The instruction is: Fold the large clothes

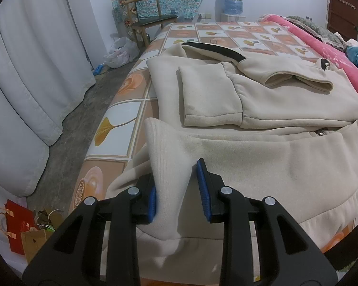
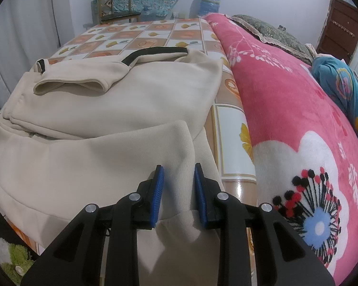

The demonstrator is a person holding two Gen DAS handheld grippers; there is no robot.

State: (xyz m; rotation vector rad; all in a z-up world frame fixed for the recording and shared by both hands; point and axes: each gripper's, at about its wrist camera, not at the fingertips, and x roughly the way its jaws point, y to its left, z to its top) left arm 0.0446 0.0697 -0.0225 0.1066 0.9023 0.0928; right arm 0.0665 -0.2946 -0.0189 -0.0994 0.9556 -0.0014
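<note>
A cream sweatshirt point(image 1: 286, 100) with a black-trimmed collar point(image 1: 214, 48) lies on the bed, its sleeves folded across the body. In the left wrist view my left gripper point(image 1: 179, 188) is shut on the ribbed bottom hem point(image 1: 164, 147) at its left corner, and the corner stands raised off the bed. In the right wrist view the same sweatshirt point(image 2: 131, 100) fills the left half. My right gripper point(image 2: 177, 190) is shut on the hem's right corner point(image 2: 176, 143), which is lifted and curls over the body.
The bed has an orange and white tiled sheet point(image 1: 131, 109). A pink flowered blanket point(image 2: 286, 119) runs along the right side. White curtains point(image 1: 31, 71), a bare floor point(image 1: 66, 131), gift bags point(image 1: 21, 228) and a wooden chair point(image 1: 150, 16) lie to the left and beyond.
</note>
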